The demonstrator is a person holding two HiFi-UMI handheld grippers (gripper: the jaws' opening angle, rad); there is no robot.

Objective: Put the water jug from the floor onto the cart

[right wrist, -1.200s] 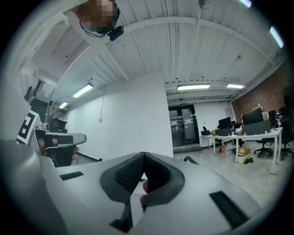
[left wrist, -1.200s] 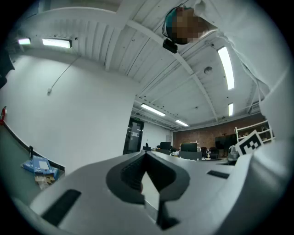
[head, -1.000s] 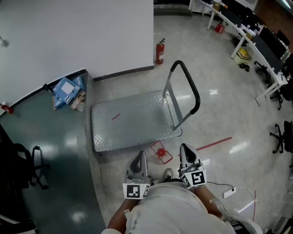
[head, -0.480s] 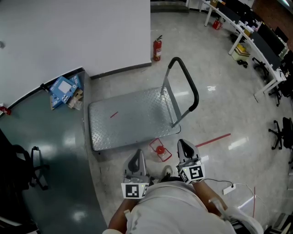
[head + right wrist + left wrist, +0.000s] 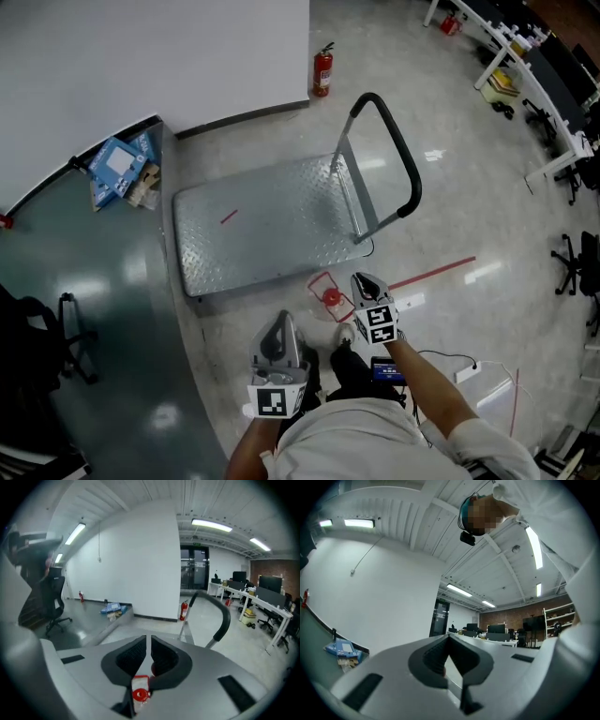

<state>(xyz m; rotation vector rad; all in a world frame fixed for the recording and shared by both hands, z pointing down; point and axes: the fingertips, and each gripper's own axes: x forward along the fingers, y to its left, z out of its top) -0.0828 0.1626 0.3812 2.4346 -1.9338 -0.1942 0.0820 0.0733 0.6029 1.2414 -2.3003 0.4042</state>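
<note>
The water jug (image 5: 330,298) is a clear bottle with a red cap. It stands on the floor just off the near right corner of the metal cart (image 5: 262,234). My right gripper (image 5: 364,279) is shut and empty, tilted down just right of the jug. In the right gripper view the jug's red cap (image 5: 139,694) shows below the closed jaws (image 5: 149,644). My left gripper (image 5: 281,321) is held level near my body, left of the jug. Its jaws (image 5: 449,641) look shut, with nothing between them.
The cart's black push handle (image 5: 394,155) rises at its right end. A fire extinguisher (image 5: 322,70) stands by the white wall. Blue boxes (image 5: 117,169) lie at the edge of the dark green floor. Red tape (image 5: 431,274) and a power strip (image 5: 466,372) lie to the right.
My right gripper has dropped and reached forward, tilting down beside the jug. The left gripper has barely shifted. The head view has moved slightly.
</note>
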